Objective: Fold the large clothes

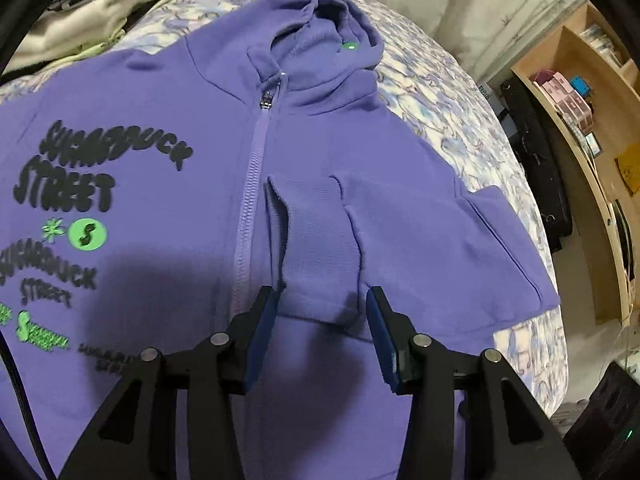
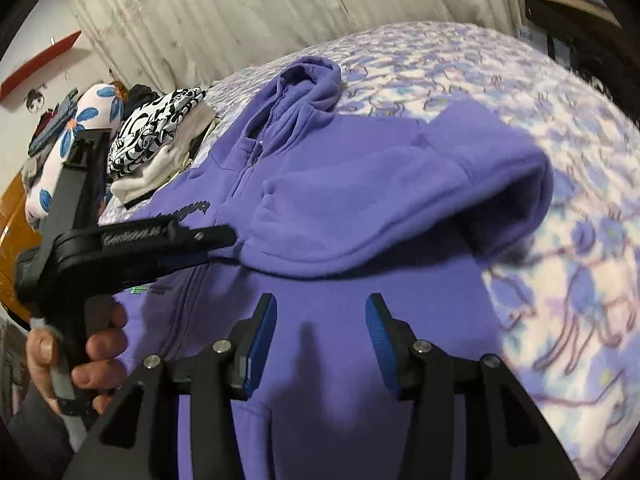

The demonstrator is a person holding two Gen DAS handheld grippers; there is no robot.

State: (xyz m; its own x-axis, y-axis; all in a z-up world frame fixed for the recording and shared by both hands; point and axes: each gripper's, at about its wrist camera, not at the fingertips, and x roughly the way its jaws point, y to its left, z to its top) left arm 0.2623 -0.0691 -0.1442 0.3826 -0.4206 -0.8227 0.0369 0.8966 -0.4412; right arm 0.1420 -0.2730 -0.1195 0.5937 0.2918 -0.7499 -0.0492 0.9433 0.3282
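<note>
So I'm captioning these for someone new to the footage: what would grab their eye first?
The purple zip hoodie spread across the floral bedspread, with black and green lettering on its chest. One sleeve lies folded across its front. Both tongs, left and right, hover open above the fabric.

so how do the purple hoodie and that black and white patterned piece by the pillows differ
The purple hoodie lies spread flat across the bed, one sleeve folded over its front; the black and white patterned garment sits bunched on a pile at the bed's far edge. The hoodie is plain purple with printed lettering and a zip; the other carries a busy all-over pattern. Both tools hover over the hoodie, neither over the patterned one. Both are soft clothing on the same bed.
</note>
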